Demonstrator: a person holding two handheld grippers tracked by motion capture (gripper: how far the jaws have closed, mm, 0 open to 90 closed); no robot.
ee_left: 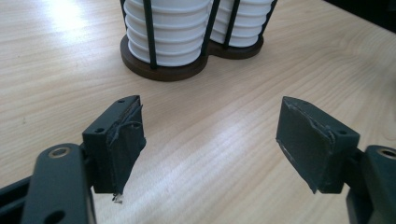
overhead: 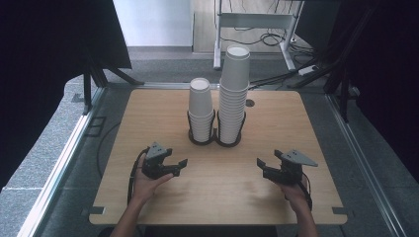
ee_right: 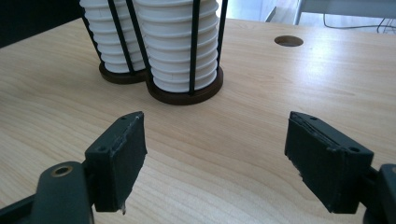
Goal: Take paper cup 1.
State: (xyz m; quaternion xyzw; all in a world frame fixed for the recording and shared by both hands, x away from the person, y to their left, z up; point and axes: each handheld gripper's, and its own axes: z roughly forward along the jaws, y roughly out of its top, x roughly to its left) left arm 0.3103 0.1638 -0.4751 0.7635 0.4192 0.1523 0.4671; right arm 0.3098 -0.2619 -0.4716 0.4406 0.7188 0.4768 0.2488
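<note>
Two stacks of white paper cups are standing in a dark twin holder (overhead: 214, 142) at the table's (overhead: 148, 113) centre, far side: shorter stack (overhead: 200, 111) left, taller stack (overhead: 233, 94) right, touching. Left gripper (overhead: 181, 166) and right gripper (overhead: 262, 167) are hovering near the front edge, well apart, jaws spread wide and gripping nothing, both aiming at the holder

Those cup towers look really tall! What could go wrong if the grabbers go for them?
The taller stack of cups rises far above its holder, so a sideways nudge might tip the top cups off. The shorter stack stands right beside it, so reaching for one could bump the other. Nested cups may also stick, so the left gripper or right gripper, both open now, might lift several at once.
</note>
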